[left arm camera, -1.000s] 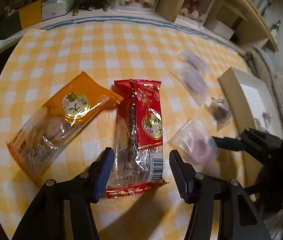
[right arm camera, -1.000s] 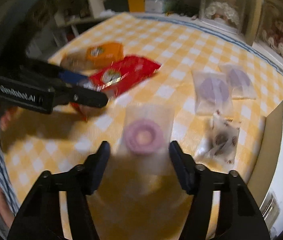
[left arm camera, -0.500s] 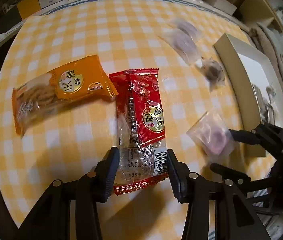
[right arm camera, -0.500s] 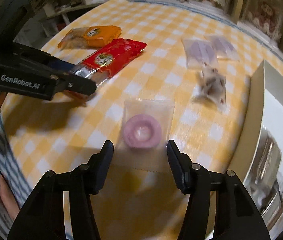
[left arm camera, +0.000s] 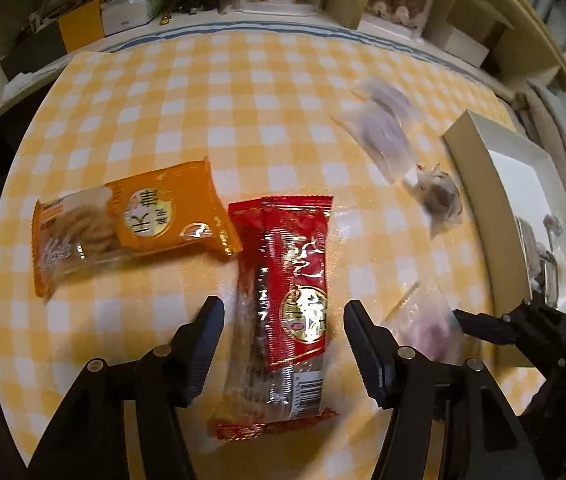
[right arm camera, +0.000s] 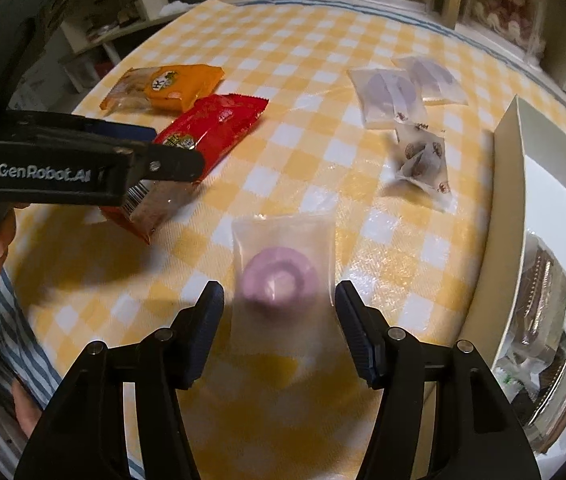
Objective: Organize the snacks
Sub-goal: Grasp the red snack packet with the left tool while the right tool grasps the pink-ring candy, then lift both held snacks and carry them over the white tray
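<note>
Two claws straddle separate snacks. My left gripper (left arm camera: 283, 340), jaws just widened and apart, brackets the red snack packet (left arm camera: 283, 300) untouched. My right gripper (right arm camera: 279, 316), also apart, frames the pink ring pastry pouch (right arm camera: 281, 268), seemingly bound for the white box (right arm camera: 503, 200) rightward.

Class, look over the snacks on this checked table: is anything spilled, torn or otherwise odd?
Nothing spilled or visibly torn. The snacks lie scattered at mixed angles: the orange packet meets the red packet at a corner, and two clear pouches overlap.

wrapped snacks (left arm camera: 283, 304) flat on table
</note>
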### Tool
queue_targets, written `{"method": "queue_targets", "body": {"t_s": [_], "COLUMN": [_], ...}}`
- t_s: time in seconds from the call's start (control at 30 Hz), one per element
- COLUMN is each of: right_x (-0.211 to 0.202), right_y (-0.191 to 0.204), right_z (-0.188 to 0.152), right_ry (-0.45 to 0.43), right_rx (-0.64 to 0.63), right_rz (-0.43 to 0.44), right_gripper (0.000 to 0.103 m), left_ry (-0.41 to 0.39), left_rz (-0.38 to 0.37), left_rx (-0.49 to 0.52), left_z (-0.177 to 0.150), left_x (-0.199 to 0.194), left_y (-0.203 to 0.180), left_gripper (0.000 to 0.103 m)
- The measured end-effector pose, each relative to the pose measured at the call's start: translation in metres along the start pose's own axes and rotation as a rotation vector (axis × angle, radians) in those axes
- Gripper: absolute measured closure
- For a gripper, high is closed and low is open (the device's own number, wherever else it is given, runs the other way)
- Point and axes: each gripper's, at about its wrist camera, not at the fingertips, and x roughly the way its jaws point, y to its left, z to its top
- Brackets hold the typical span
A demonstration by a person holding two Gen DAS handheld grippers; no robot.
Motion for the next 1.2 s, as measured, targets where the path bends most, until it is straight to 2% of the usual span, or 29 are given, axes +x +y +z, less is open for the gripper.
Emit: {"method": "queue_targets", "body": {"t_s": [0.17, 0.33, 0.37, 0.43, 0.53, 0.77, 0.87, 1.0, 1.2], "right_x": [0.004, 0.006, 0.006, 0.008, 0.008, 0.007, 0.005, -0.008, -0.053], "right_y": [0.005, 0.009, 0.010, 0.013, 0.012, 0.010, 0.008, 0.005, -0.003], "right_z": [-0.001, -0.002, -0.002, -0.003, -0.003, -0.004, -0.003, 0.003, 0.018], "right_ry": [0.003, -0.001, -0.003, -0.005, -0.009, -0.024, -0.037, -0.086, -0.208], "right_rx": [-0.012, -0.025, -0.031, -0.046, -0.053, -0.055, -0.044, -0.033, 0.002], "right_rz": [-0.023, -0.043, -0.048, -0.058, -0.054, -0.052, -0.055, -0.051, -0.067], "right_gripper": [0.043, 0.044, 0.045, 0.047, 0.050, 0.053, 0.055, 0.056, 0.056], "left_ry": [0.013, 0.012, 0.008, 0.003, -0.004, -0.150, -0.197, -0.239, -0.303], "left_rz": [0.054, 0.085, 0.084, 0.072, 0.007, -0.076, -0.079, -0.078, -0.084], "left_rx": [0.027, 0.052, 0.055, 0.055, 0.038, -0.018, -0.041, -0.067, -0.084], "left_z": [0.000, -0.001, 0.000, -0.001, -0.001, 0.006, 0.003, -0.002, -0.014], "left_x": [0.012, 0.016, 0.016, 0.015, 0.005, -0.040, -0.053, -0.065, -0.089], "left_y": [-0.006, -0.013, -0.014, -0.015, -0.014, -0.009, -0.002, 0.005, 0.005], "left_gripper": [0.058, 0.062, 0.067, 0.068, 0.070, 0.070, 0.070, 0.070, 0.070]}}
